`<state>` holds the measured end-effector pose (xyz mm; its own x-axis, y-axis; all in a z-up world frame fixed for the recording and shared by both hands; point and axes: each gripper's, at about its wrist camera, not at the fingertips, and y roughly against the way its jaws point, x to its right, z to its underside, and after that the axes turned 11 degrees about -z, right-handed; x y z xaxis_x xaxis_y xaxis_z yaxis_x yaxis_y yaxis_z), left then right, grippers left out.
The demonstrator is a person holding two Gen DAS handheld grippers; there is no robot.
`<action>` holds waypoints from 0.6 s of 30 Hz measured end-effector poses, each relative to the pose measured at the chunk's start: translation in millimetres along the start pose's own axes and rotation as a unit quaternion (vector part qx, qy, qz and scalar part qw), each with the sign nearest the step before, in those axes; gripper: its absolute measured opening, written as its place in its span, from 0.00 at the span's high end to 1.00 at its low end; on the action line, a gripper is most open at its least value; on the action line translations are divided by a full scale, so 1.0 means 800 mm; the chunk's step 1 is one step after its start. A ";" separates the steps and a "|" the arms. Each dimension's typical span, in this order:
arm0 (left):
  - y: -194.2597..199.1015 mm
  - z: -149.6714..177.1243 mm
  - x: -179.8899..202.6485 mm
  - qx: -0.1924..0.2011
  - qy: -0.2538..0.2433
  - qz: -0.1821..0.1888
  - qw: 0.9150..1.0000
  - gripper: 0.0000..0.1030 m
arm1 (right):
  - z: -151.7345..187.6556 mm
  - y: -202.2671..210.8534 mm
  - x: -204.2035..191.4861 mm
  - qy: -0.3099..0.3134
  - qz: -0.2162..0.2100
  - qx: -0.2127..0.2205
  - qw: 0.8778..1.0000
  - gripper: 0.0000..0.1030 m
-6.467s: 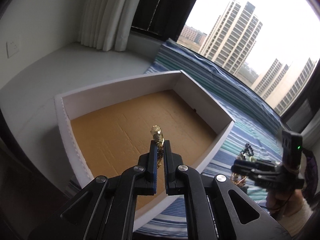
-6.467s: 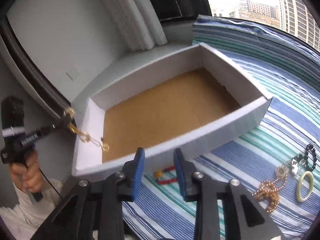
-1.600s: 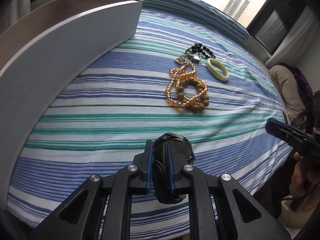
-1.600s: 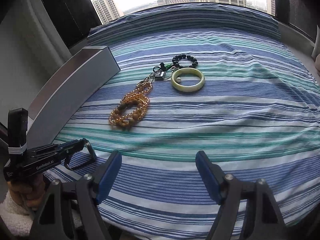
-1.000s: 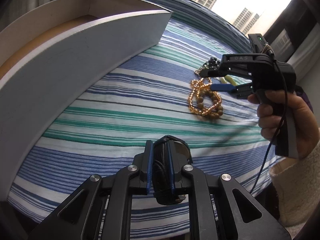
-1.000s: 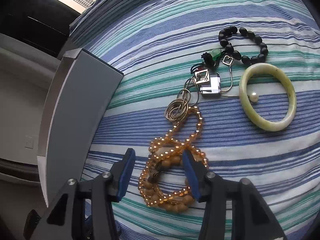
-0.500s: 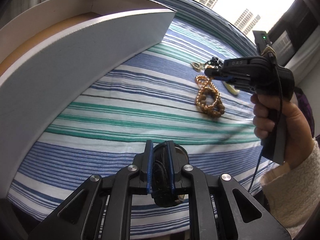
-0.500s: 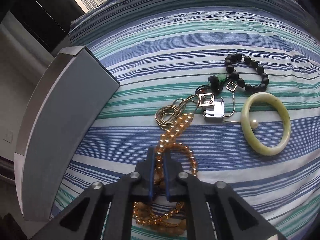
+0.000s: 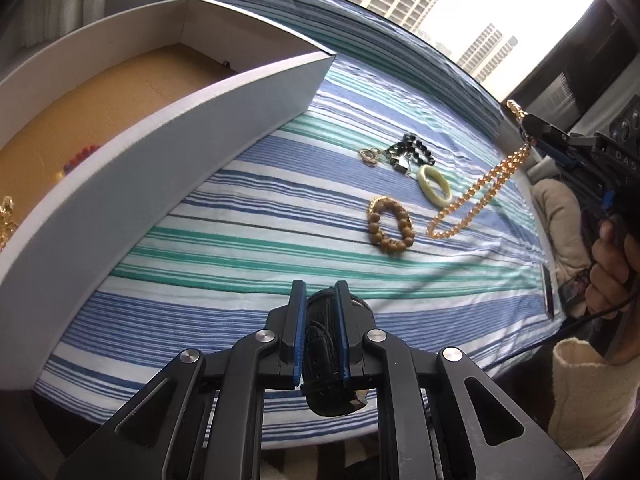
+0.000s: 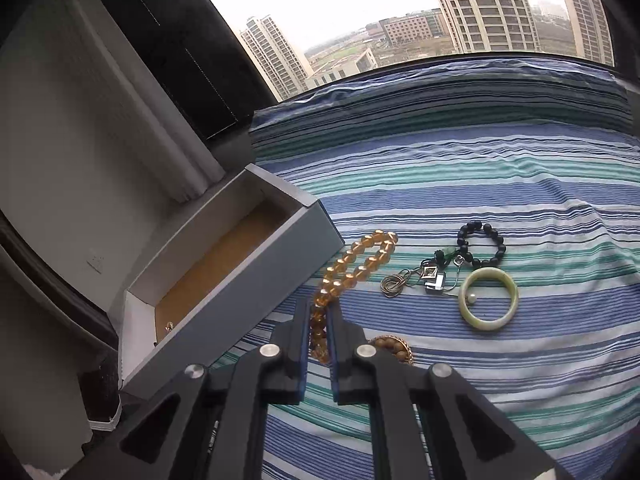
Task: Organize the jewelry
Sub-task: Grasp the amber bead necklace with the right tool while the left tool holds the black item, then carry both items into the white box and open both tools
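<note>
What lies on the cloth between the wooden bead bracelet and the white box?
Nothing: in the left wrist view, only bare striped cloth runs between the wooden bead bracelet and the white box.

The box [image 9: 168,136] front wall hides part of its floor, cutting off a gold piece [image 9: 6,216] at the frame edge.

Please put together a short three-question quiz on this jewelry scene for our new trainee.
1. True or false: the right gripper holds the amber bead strand clear of the striped cloth.
2. What is clamped in the left gripper?
A. jade bangle
B. black strap
C. wooden bead bracelet
3. Fill in: the black bead bracelet lies ___ the white box.

Key: 1 true; 2 B; 3 outside.
</note>
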<state>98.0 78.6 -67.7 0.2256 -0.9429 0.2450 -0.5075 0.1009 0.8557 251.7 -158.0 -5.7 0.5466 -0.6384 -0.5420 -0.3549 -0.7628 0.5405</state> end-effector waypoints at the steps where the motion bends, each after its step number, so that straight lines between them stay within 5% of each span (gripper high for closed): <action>1: 0.007 -0.003 -0.001 0.002 0.002 0.003 1.000 0.88 | -0.003 0.009 -0.007 0.006 -0.004 0.004 1.000 0.92; 11: 0.093 -0.032 -0.034 0.053 0.019 -0.002 0.998 0.88 | -0.017 0.027 -0.072 0.068 -0.043 0.003 0.997 0.92; 18: 0.135 -0.064 -0.107 0.109 0.065 -0.074 0.989 0.88 | -0.048 -0.023 -0.132 0.103 -0.093 -0.006 0.990 0.92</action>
<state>66.1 186.4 26.9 0.4078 -0.8924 0.1933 -0.6257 -0.1189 0.7710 229.2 -72.9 66.3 0.7446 -0.4522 -0.4910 -0.2254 -0.8627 0.4527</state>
